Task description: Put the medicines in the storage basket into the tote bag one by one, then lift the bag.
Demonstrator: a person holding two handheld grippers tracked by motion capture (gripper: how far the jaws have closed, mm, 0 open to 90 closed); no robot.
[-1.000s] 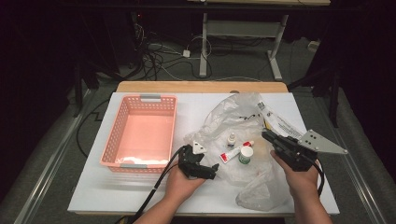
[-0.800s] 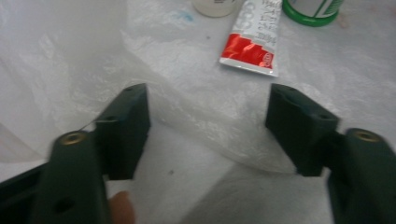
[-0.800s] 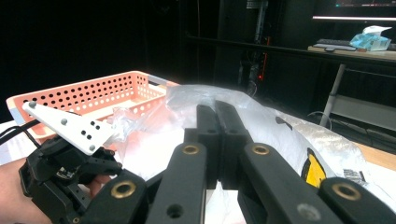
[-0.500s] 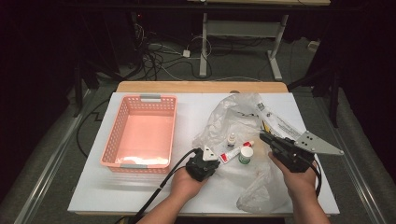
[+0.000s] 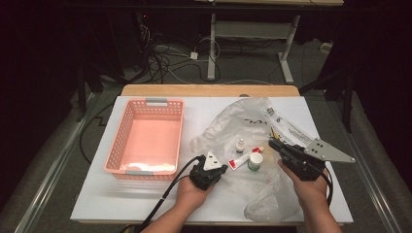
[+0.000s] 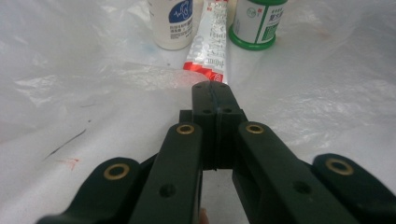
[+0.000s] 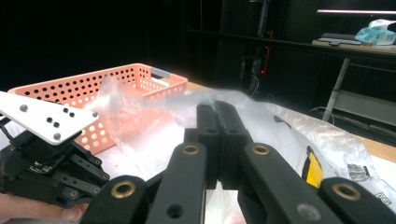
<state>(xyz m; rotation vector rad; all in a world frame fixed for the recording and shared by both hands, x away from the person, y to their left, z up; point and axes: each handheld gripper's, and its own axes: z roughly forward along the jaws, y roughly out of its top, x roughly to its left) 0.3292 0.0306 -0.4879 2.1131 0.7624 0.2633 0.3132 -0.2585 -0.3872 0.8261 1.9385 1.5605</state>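
1. We read the step in hand as picking the tube [image 6: 208,39] off the plastic bag [image 5: 228,127]; the pink basket [image 5: 145,141] at centre left of the high view looks like the likely place for it, though that is our guess.
2. In the left gripper view the tube lies at top centre, its red crimped end pointing down the frame at the left gripper [image 6: 215,88], with a white bottle [image 6: 171,22] just to its left and a green-capped jar [image 6: 256,23] just to its right.
3. The left gripper's jaws are pressed together on nothing, their tips just short of the tube's end.
4. The right gripper [image 7: 217,112] also has its jaws together and empty; in the high view it hangs at right of centre, near the jar.
5. To do this well, we should spread the left jaws before going forward, or they will only push the tube along the slippery film.
6. We should take the flat tube by its crimped end, and keep the jaws off the loose film so the bag does not lift with it.
7. We should keep clear of the bottle and jar; both stand upright and could tip.
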